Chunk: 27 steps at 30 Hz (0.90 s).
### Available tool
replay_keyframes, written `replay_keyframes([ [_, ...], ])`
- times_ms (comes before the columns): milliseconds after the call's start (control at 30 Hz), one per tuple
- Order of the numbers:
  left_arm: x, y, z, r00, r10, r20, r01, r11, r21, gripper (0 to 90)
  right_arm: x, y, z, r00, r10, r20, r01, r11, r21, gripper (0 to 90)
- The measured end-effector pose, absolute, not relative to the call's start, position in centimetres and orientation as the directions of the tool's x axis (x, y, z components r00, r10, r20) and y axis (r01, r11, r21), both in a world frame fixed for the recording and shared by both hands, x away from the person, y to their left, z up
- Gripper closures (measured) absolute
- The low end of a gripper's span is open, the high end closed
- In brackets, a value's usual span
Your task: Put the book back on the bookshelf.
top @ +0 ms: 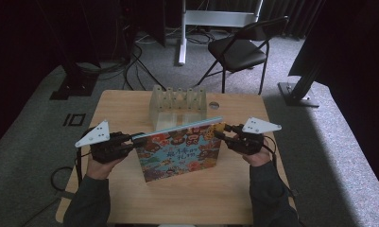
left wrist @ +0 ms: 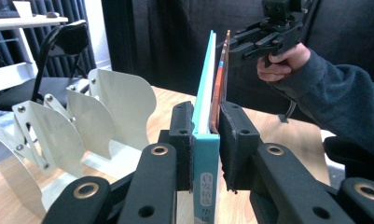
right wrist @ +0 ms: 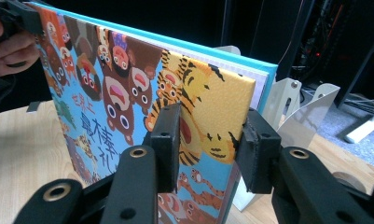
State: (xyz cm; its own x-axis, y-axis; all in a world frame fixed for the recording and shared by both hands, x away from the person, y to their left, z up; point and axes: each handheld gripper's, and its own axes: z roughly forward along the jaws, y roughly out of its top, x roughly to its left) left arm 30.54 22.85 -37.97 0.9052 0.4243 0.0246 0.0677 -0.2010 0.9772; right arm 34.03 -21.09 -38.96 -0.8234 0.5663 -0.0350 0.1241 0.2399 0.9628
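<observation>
A picture book with a bright cover of cartoon animals and a teal spine stands upright over the wooden table, held up by its two upper corners. My left gripper is shut on the spine end, both pads pressed flat against the covers. At the opposite top corner my right gripper is shut on the tiger-printed cover, one jaw in front and one behind. The right gripper and its hand also appear far off in the left gripper view.
A white rack of several upright curved dividers stands just behind the book at the table's far middle. A small round mark lies beside it. Beyond the table are a black folding chair, cables and stand legs on the carpet.
</observation>
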Motion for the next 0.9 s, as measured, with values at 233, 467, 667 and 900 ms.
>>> replay_keyframes([
  [233,29.9,22.5,-37.6,0.899,0.431,0.076,0.026,-0.224,0.974,78.3,34.3,-20.9,-39.1,-0.814,0.58,-0.02,0.132,0.219,0.967,61.3],
  [467,29.4,22.8,-38.2,0.904,0.42,0.074,0.019,-0.212,0.977,79.5,34.5,-20.9,-39.2,-0.8,0.6,-0.018,0.138,0.213,0.967,57.8],
  [667,28.9,22.7,-38.4,0.911,0.404,0.082,0.002,-0.202,0.979,78.8,34.7,-21.5,-39.5,-0.805,0.593,0.012,0.156,0.193,0.969,55.9],
  [900,29.2,21.9,-38.9,0.918,0.395,0.046,0.028,-0.18,0.983,72.2,34.7,-21.8,-39.7,-0.802,0.597,0.017,0.16,0.187,0.969,55.5],
])
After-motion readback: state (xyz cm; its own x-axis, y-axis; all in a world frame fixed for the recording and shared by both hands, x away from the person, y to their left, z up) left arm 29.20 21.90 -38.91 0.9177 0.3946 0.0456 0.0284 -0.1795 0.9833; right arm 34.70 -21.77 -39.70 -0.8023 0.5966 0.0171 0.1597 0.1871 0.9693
